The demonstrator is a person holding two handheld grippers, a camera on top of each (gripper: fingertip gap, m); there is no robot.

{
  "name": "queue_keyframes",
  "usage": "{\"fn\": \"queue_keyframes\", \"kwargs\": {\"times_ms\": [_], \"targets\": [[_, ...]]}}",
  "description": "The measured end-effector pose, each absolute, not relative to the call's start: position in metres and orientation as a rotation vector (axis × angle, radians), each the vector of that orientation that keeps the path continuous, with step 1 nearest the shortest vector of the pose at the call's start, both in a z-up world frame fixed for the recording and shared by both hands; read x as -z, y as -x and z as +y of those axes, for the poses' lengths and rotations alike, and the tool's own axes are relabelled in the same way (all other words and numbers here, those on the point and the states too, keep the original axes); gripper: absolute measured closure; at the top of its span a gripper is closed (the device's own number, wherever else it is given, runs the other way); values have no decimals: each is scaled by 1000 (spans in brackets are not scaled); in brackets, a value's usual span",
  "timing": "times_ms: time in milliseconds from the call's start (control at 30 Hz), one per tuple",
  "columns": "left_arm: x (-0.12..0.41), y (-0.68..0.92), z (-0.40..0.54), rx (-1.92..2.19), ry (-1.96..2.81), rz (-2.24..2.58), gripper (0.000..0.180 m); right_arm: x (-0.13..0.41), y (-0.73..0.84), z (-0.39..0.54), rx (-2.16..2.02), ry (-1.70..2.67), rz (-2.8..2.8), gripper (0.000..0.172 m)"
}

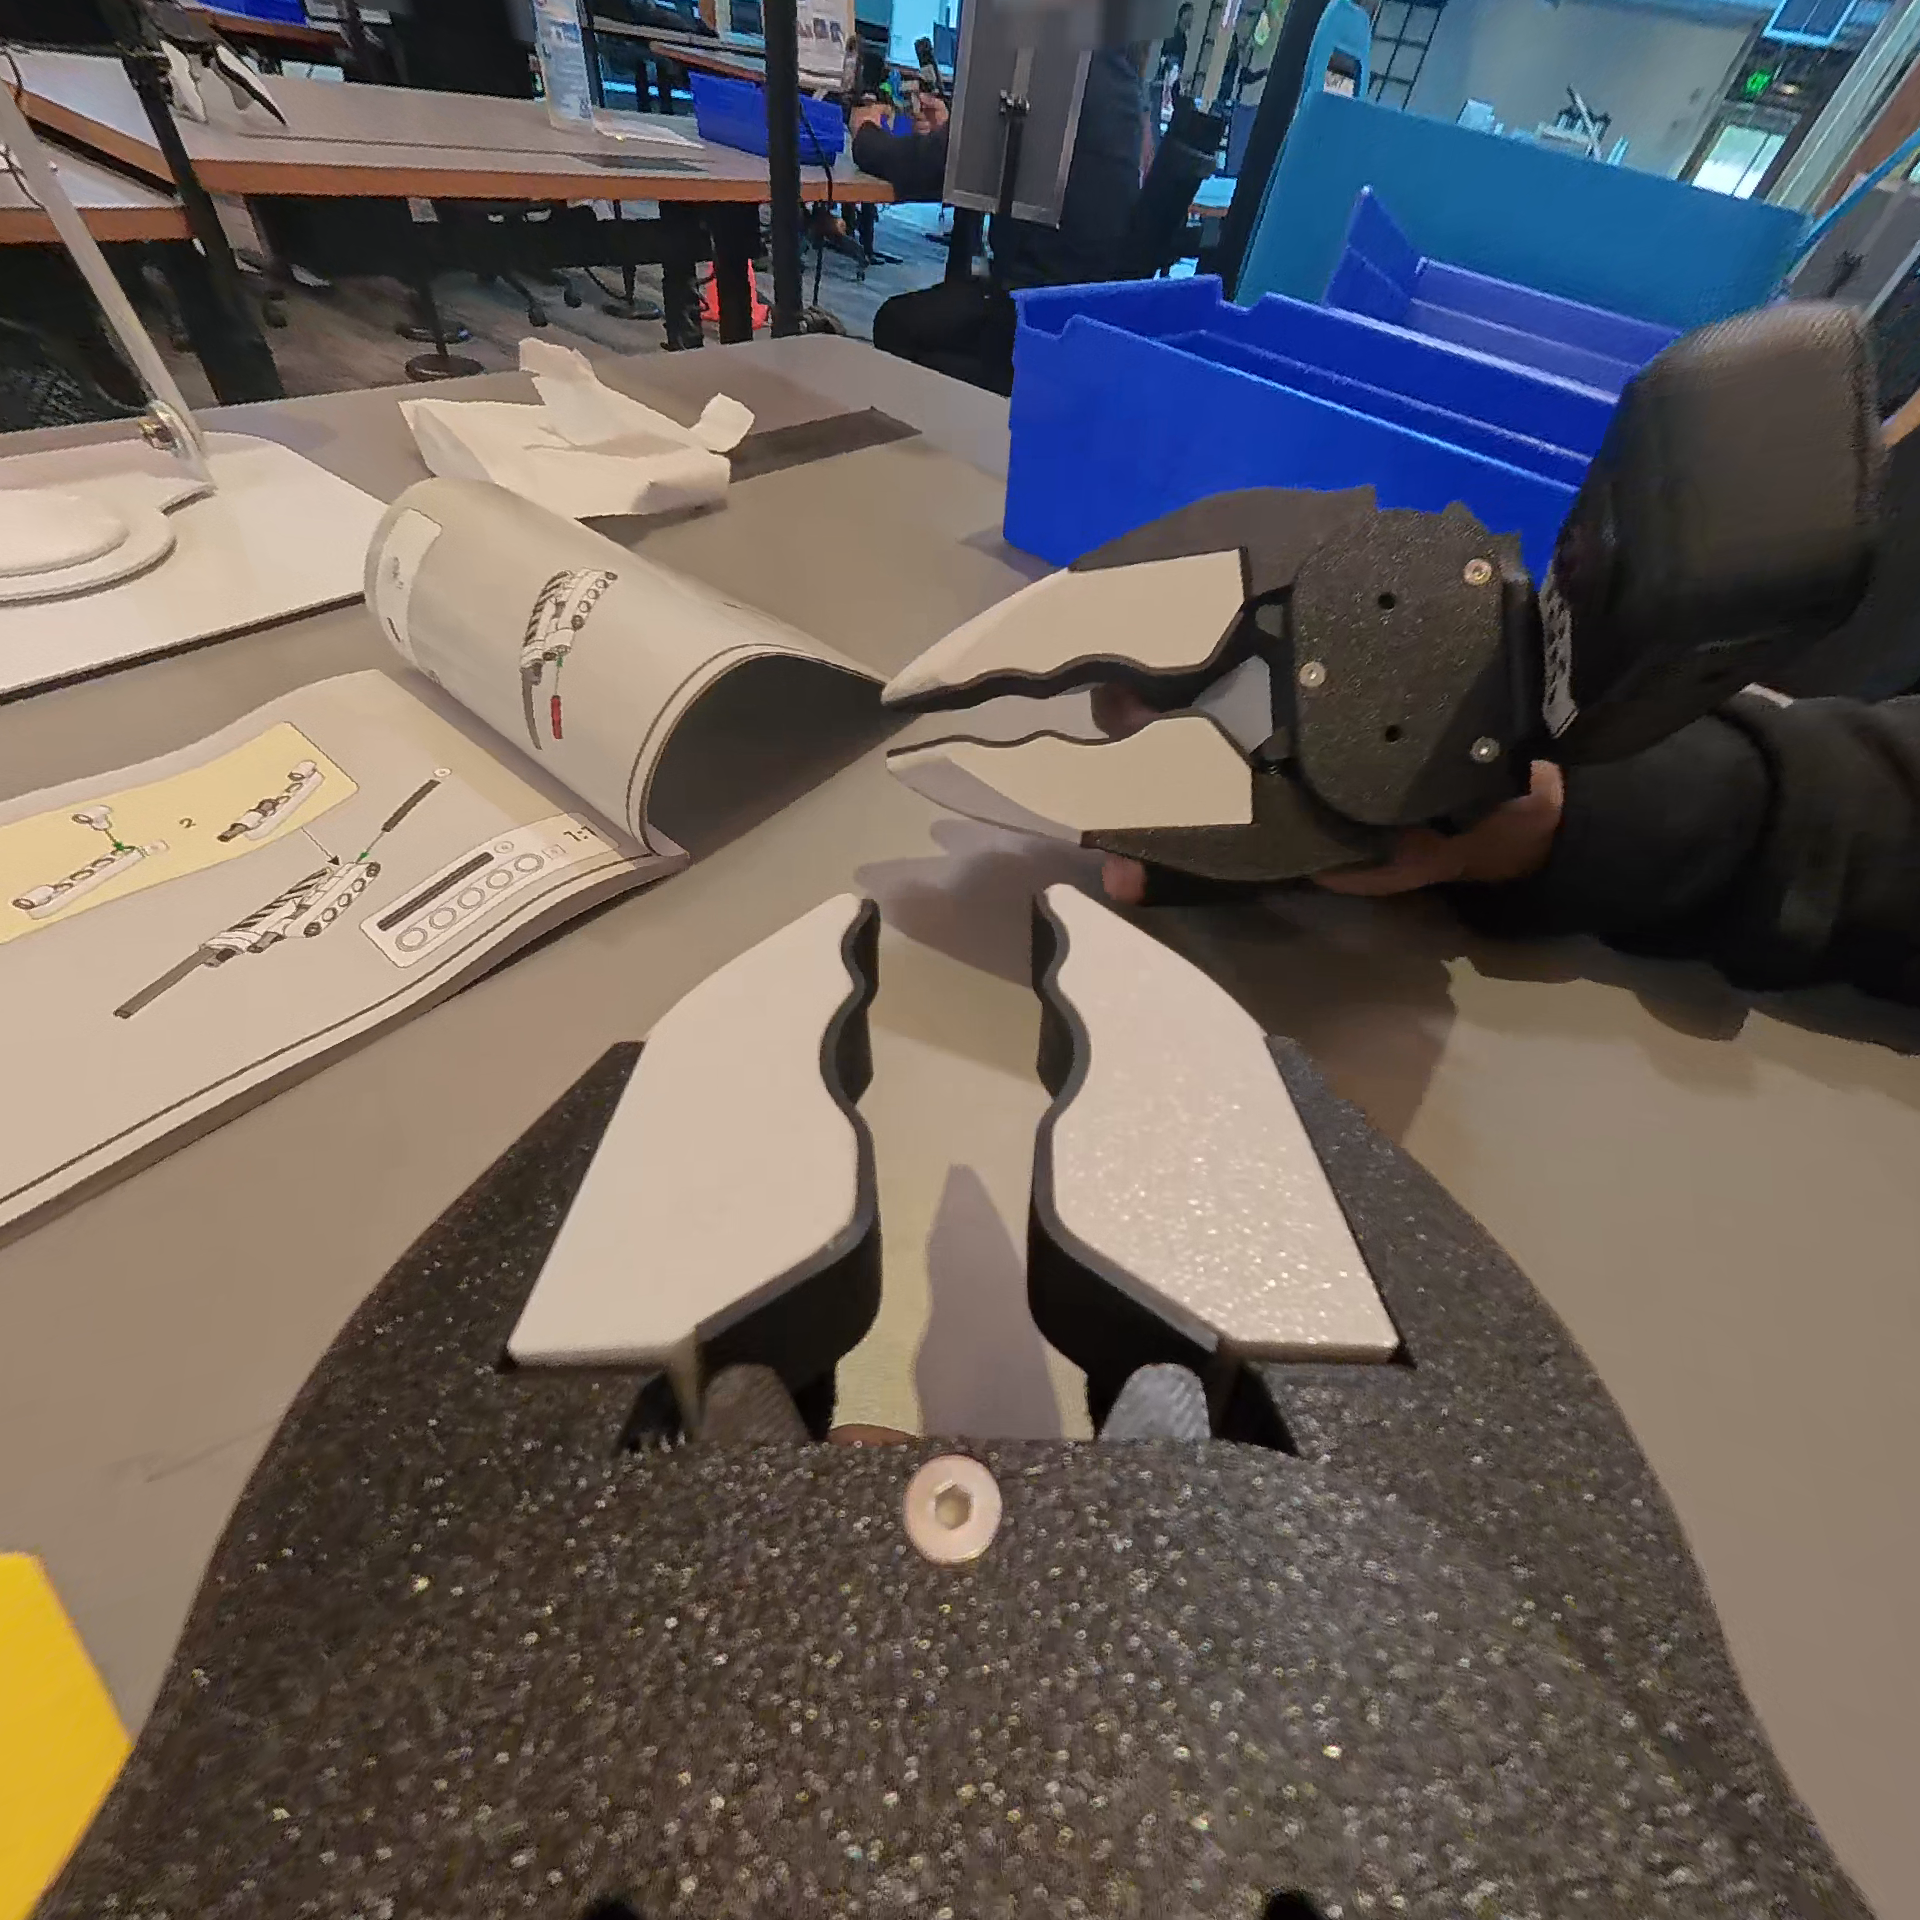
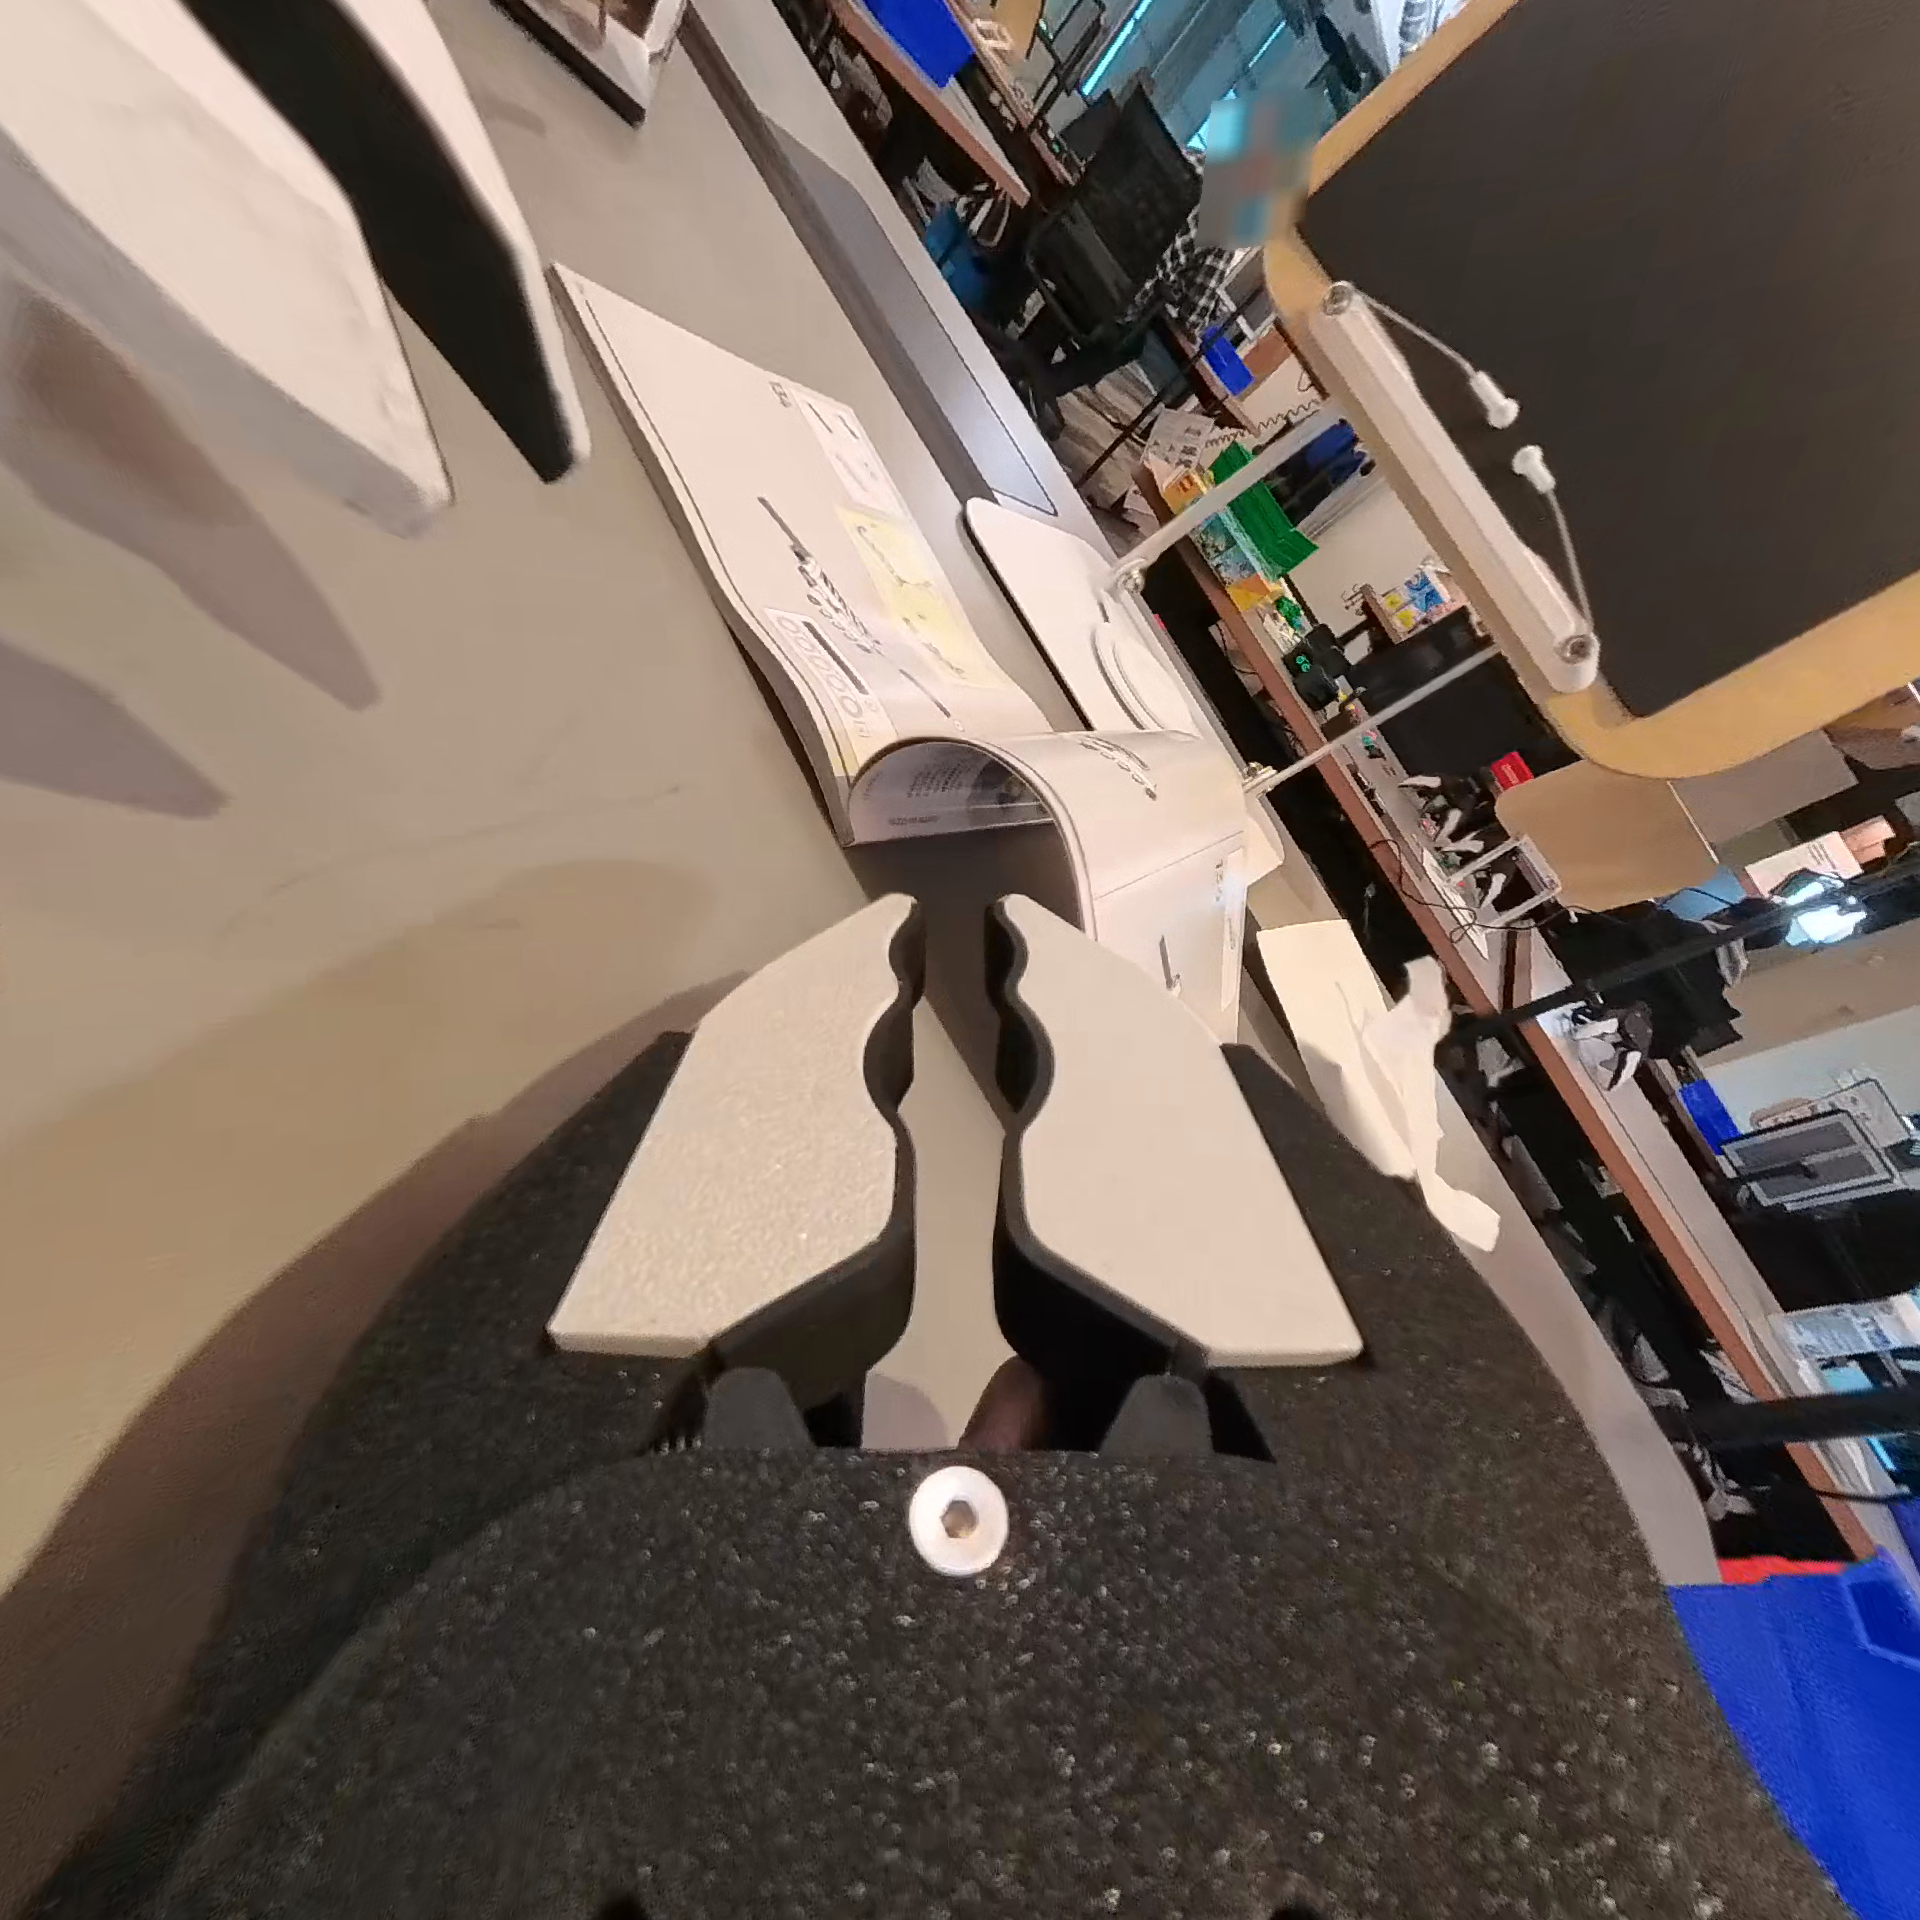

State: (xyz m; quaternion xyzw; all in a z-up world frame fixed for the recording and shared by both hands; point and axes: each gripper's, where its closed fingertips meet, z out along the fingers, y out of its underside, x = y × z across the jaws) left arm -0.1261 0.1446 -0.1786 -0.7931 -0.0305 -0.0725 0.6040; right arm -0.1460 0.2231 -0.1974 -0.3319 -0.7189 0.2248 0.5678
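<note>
We see the left gripper [image 1: 954,904] spread over bare table [image 1: 1558,1299], gripping nothing; the right gripper [image 1: 896,724], turned on its side, stands narrowly parted at the curled page of an open booklet [image 1: 312,883]; far left, crumpled tissue [image 1: 582,436]; far right, blue bins [image 1: 1299,416].

You are in a shared workshop or lab: long benches [image 1: 436,145] run in rows behind your grey bench [image 1: 1558,1195], with blue parts bins [image 1: 1299,416] stacked at its far edge. An assembly instruction booklet [image 1: 260,883] lies open on it, and office chairs [image 2: 1122,229], cables and more bins [image 2: 1226,369] crowd the far aisles
</note>
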Motion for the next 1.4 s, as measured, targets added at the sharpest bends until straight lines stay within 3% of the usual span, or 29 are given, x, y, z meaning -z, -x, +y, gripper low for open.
{"fn": "queue_keyframes", "kwargs": {"times_ms": [1100, 1400], "targets": [[170, 133, 145, 147, 1765, -89, 152, 199, 143, 226, -499, 763, -1692, 161], [171, 132, 145, 157, 1774, -83, 152, 188, 160, 237, -469, 781, -1593, 143]]}}
